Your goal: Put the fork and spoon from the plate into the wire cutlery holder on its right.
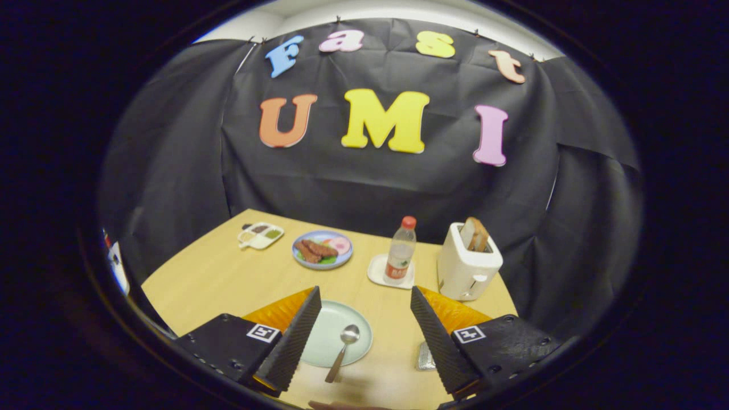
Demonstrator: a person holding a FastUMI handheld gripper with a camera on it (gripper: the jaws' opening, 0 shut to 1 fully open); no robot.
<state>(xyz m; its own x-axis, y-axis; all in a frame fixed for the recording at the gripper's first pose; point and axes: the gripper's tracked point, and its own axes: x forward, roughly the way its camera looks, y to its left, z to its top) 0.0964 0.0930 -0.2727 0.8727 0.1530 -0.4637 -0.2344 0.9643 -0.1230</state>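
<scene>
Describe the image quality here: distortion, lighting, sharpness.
Gripper view: strong fisheye bends the table edges and the cloth wall; even soft light, with a bright glare patch on the wood near the spoon; the open tongs and the pale green plate are sharp, while the wire holder beside the right finger is blurred.

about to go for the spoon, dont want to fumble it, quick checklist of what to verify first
1. Gripper open with nothing between the fingers: ok.
2. Spoon in sight, bowl on the pale green plate, handle hanging over the near rim: ok.
3. Spoon lies between the fingers: ok, nearer the left one.
4. Fork on the plate: cannot tell, none seen on the visible part.
5. Wire cutlery holder located: cannot tell, only a metallic bit shows beside the right finger.
6. Bottle and toaster stand beyond the fingers, clear of the spoon: ok.
</scene>
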